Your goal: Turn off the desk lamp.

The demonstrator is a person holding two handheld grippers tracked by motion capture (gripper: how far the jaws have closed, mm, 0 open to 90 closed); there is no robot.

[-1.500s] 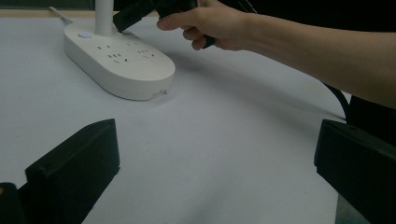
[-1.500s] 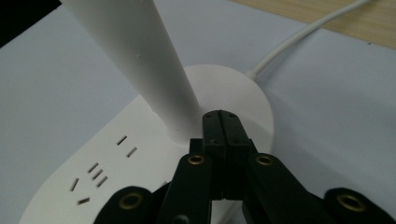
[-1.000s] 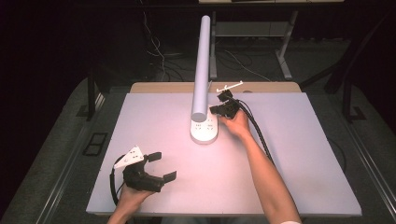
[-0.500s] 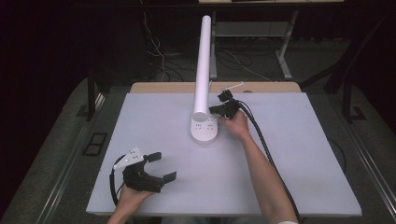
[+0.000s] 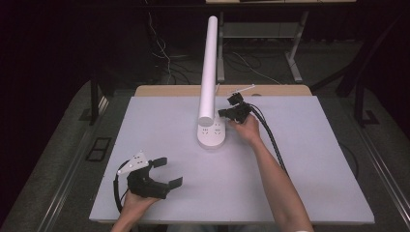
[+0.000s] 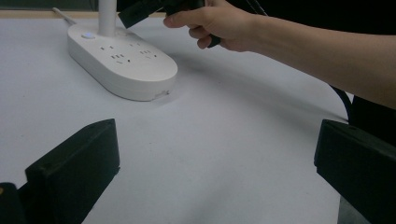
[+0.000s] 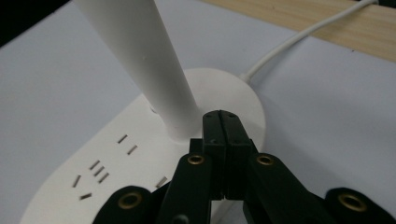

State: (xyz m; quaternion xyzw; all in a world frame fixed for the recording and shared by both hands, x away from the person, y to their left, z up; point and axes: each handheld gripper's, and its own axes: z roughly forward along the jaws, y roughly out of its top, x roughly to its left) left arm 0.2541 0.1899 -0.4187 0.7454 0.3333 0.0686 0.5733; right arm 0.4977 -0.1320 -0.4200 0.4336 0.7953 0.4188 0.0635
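A white desk lamp stands at the middle back of the table: a tall white column [image 5: 209,72] on an oval base [image 5: 211,135] with several sockets in its top. My right gripper [image 5: 223,113] is shut with nothing between its jaws. Its tips [image 7: 221,116] hang just above the base [image 7: 116,154], right beside the foot of the column [image 7: 140,46]; whether they touch it I cannot tell. My left gripper [image 5: 170,171] rests at the front left of the table, open and empty. In its own view its jaws [image 6: 212,177] stand wide apart, facing the base [image 6: 126,60] and the right gripper [image 6: 140,11].
The lamp's white cord [image 7: 299,37] runs off the base toward the wooden strip [image 5: 290,90] along the table's back edge. Black cables [image 5: 270,140] trail from the right gripper along the forearm. A small round button [image 6: 87,35] sits on the base by the column.
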